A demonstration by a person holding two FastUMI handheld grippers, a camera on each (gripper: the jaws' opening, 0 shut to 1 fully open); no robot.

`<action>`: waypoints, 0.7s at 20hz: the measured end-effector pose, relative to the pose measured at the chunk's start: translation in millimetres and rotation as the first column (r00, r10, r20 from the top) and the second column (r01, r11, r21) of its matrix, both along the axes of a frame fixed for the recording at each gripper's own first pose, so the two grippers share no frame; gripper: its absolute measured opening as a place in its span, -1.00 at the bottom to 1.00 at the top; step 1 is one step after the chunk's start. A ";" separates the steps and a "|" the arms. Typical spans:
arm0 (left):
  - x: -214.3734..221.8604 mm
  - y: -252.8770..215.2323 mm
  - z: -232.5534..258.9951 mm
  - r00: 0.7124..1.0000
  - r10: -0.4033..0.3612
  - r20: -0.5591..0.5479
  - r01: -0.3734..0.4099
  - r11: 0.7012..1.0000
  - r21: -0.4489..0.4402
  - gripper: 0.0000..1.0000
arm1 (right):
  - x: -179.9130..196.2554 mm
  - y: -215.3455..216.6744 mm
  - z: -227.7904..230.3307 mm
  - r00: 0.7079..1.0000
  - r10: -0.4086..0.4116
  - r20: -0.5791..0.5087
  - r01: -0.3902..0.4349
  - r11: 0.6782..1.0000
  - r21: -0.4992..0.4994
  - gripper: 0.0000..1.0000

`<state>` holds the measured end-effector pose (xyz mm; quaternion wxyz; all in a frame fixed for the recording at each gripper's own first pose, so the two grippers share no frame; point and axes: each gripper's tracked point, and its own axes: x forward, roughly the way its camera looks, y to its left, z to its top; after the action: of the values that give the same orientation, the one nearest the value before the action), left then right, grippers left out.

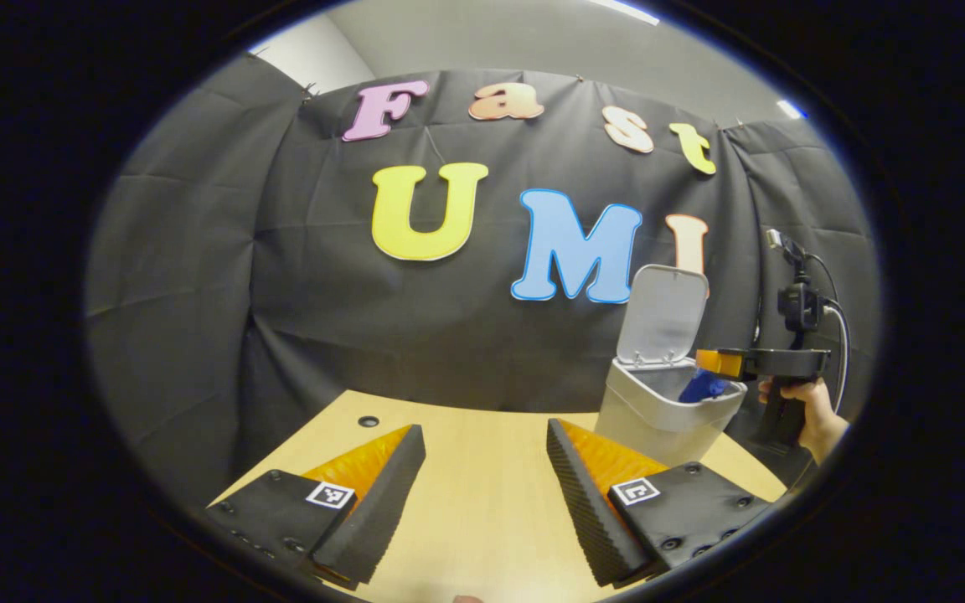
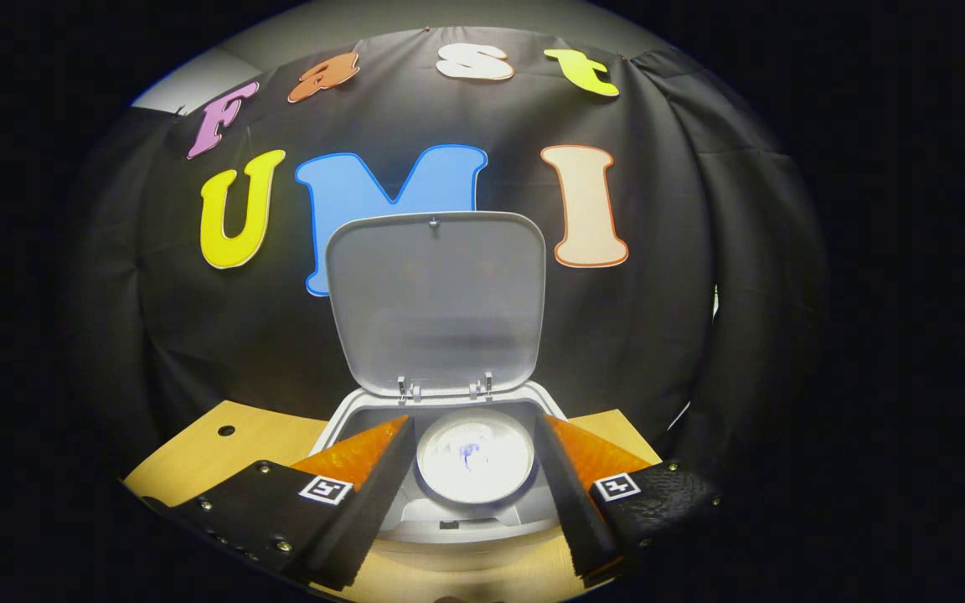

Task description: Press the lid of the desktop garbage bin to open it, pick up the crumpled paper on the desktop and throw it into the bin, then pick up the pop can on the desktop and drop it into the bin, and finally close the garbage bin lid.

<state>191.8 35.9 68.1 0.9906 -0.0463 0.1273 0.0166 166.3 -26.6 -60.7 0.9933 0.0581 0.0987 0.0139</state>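
Here the can (image 2: 474, 456) sits between the right claw's (image 2: 472, 481) fingers at lower centre, over the open bin (image 2: 449, 528), lid (image 2: 436, 301) upright; contact can't be told. The left claw (image 1: 487, 477) gapes wide and empty above the worktop (image 1: 482, 502). Likely step: dropping the can. Next: part the fingers, then close the lid.

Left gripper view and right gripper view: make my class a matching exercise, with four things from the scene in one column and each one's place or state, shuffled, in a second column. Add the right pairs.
Things
1. bin lid
2. pop can
3. left gripper
4. hand

Places or states
A. grips the handle of the right gripper
B. raised, standing open
C. fingers apart above the tabletop
D. at the mouth of the bin, one end facing the right gripper's camera

Pairs: 1-B, 2-D, 3-C, 4-A
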 end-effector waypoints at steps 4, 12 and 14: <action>-1.9 -3.6 1.2 1.000 -0.002 0.005 0.002 1.000 -0.007 0.92 | -6.6 -2.8 5.0 1.000 0.002 0.013 -0.002 1.000 0.005 0.92; -0.9 -12.3 3.4 1.000 -0.021 0.013 0.021 1.000 -0.017 0.92 | -19.4 -5.6 35.4 0.998 0.002 0.070 -0.003 1.000 0.006 0.92; 0.3 -13.2 4.2 1.000 -0.026 0.015 0.026 0.999 -0.024 0.92 | -20.8 -6.1 49.9 0.996 -0.001 0.093 0.000 1.000 0.008 1.00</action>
<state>192.2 22.7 72.2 0.9911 -0.0566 0.1208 0.0019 145.5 -32.7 -10.8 0.9966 0.0615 0.0525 0.0167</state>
